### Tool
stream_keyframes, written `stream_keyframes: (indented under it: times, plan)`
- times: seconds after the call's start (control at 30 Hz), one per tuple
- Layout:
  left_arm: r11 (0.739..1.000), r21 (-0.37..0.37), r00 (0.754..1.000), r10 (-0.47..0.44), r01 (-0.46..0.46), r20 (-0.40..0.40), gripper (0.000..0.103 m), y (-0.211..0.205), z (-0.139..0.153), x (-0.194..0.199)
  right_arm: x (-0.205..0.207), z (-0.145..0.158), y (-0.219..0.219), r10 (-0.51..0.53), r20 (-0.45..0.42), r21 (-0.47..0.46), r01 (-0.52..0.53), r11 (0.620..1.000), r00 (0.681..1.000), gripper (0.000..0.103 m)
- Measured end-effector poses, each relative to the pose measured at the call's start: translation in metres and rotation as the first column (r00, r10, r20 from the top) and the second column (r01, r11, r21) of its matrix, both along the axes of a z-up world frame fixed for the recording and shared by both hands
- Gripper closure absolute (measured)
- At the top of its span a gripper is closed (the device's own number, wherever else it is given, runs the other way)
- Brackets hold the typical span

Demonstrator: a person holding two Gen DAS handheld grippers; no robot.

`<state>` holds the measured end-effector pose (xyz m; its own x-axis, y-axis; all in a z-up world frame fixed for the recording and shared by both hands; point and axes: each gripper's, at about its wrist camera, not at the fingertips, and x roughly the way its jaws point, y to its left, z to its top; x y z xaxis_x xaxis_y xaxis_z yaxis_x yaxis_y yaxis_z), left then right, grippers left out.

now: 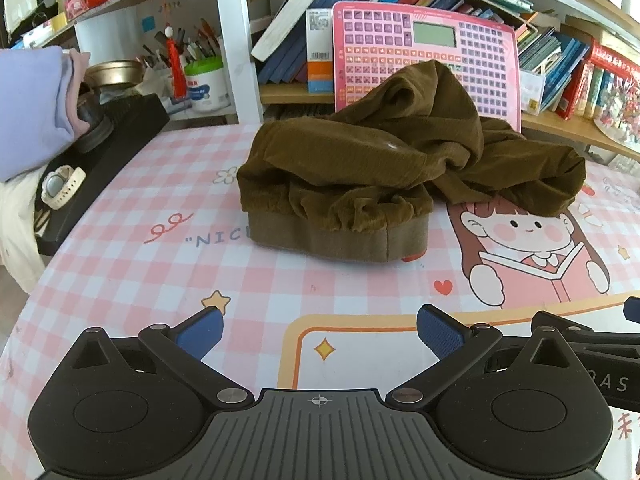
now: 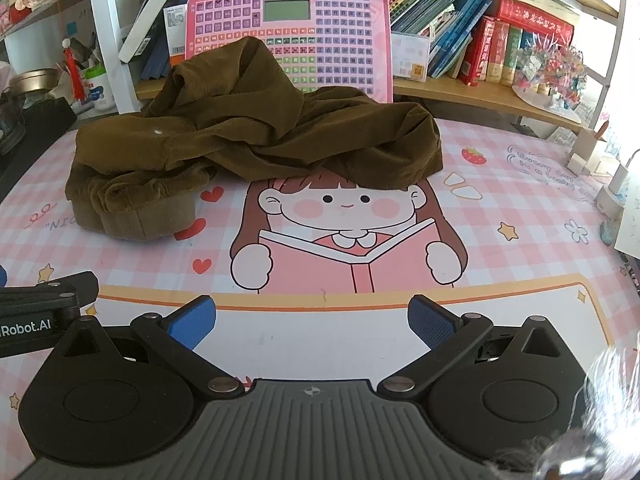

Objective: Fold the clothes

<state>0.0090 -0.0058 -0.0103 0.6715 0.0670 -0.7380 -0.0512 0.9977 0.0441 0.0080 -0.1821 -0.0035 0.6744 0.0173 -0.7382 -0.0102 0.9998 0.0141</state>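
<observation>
Left gripper (image 1: 320, 334) and right gripper (image 2: 312, 322) both spread wide, nothing held — hovering side by side over the near edge of the pink checked desk mat (image 2: 520, 208). Brown garment (image 2: 256, 136) lies crumpled at the far side, against the pink learning tablet (image 2: 288, 32) — well apart from both.

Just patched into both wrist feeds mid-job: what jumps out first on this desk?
The crumpled brown garment dominates, heaped unfolded at the back middle of the pink checked desk mat, its ribbed waistband facing the cameras on the left. Behind it a pink learning tablet leans upright against the bookshelf. The left gripper and right gripper are both open and empty, hovering over the near edge, short of the cloth.
</observation>
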Motion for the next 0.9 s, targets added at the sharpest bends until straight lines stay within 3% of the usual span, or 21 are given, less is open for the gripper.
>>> stream_keyframes:
  times: [0.3,0.67,0.9]
  plan:
    - [1.0,0.015,1.0,-0.002,0.003,-0.03,0.0,-0.007,-0.006,0.003,0.001,-0.007,-0.007,0.002,-0.016,0.027,-0.002,1.0,1.0,0.0]
    - [0.998,0.005,0.998,-0.06,0.06,-0.019,0.0,-0.02,-0.009,0.003,-0.001,-0.014,-0.032,-0.034,-0.069,0.15,0.044,0.988,0.997,0.0]
    - [0.992,0.1,0.995,-0.088,0.083,0.041,0.0,-0.039,-0.012,0.022,-0.006,-0.012,-0.054,-0.062,-0.049,0.199,0.07,0.977,0.997,0.0]
